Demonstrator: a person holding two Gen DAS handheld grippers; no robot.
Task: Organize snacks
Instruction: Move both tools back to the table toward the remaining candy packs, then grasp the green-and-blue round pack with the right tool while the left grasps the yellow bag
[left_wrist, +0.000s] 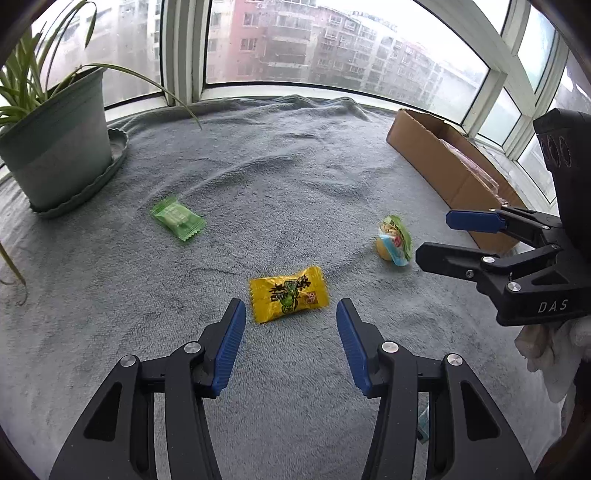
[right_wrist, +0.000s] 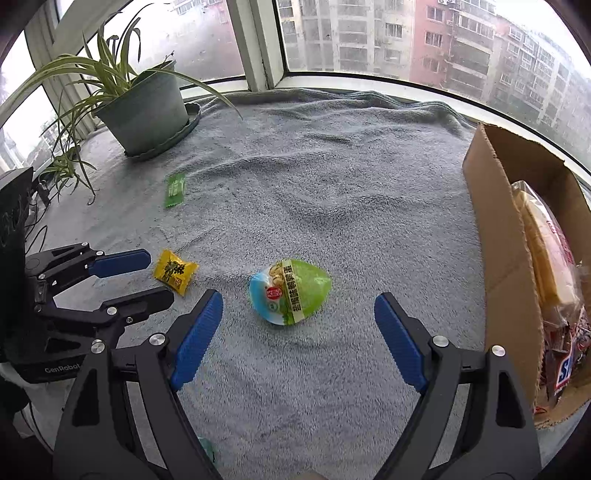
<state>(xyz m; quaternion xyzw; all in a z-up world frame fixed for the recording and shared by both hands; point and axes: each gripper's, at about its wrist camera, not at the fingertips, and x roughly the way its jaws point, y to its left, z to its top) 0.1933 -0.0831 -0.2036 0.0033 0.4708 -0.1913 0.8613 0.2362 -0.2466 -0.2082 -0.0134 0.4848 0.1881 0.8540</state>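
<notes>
Windows (left_wrist: 258, 40) curve around the far side, with apartment blocks outside, and below them a grey fleece blanket (left_wrist: 280, 177) covers the whole work surface. On the right edge of the blanket sits an open cardboard box (right_wrist: 506, 258), already holding wrapped snacks, among them a long yellow and pink pack and dark bars. At the far left stands a green plant pot (left_wrist: 59, 147) on a matching saucer, its long leaves hanging over the blanket.

Nearer the cameras, the left gripper (left_wrist: 291, 314) hangs over the blanket with its blue pads spread apart and nothing between them; the yellow candy (left_wrist: 288, 294) lies just ahead of the gap, flat on the blanket and untouched. The right gripper (right_wrist: 298, 306) is released wider still, its pads on either side of, but clear of, the egg-shaped snack (right_wrist: 290, 291) in green and blue wrapping, which rests on the blanket just beyond the tips. A green wrapped sweet (left_wrist: 178, 218) lies well apart from both, between the pot and the yellow candy.
</notes>
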